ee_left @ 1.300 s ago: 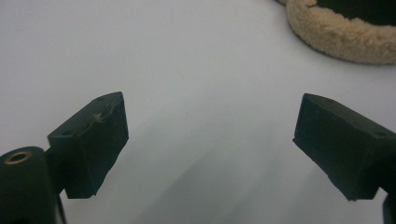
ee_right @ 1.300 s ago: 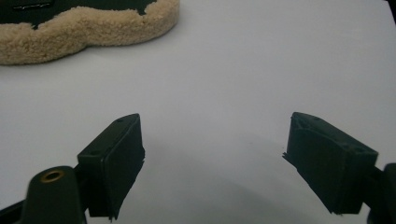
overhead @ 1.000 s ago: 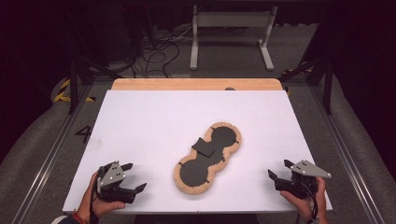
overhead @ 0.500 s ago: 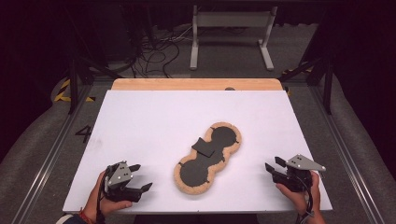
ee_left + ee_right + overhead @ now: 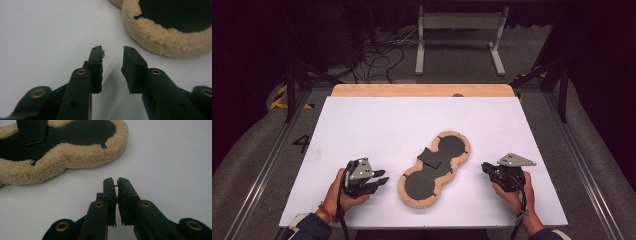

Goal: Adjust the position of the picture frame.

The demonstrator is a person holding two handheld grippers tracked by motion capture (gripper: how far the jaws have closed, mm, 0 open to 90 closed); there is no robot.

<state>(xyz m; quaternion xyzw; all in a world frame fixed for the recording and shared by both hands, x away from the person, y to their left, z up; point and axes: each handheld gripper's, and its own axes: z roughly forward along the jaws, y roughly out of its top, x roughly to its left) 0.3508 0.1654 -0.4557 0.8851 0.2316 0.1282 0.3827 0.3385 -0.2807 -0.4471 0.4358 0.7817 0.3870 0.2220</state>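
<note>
A white table [image 5: 377,125] carries one fleece-edged, peanut-shaped black pad [image 5: 434,170], lying near its front edge.

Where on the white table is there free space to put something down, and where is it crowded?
The white table is bare across its far half, between the wooden strip and the fleece pad, and at the near left and right corners. It is tight near the front, where the left gripper and the right gripper flank the pad.

Table [image 5: 377,125] was lit bright & even from overhead, surroundings dark, near black. High view soft, low-res. Both gripper views: mild blur w/ grain; soft shadow under left gripper [image 5: 113,53]; fleecy pad [image 5: 75,155] edge slightly out of focus.
</note>
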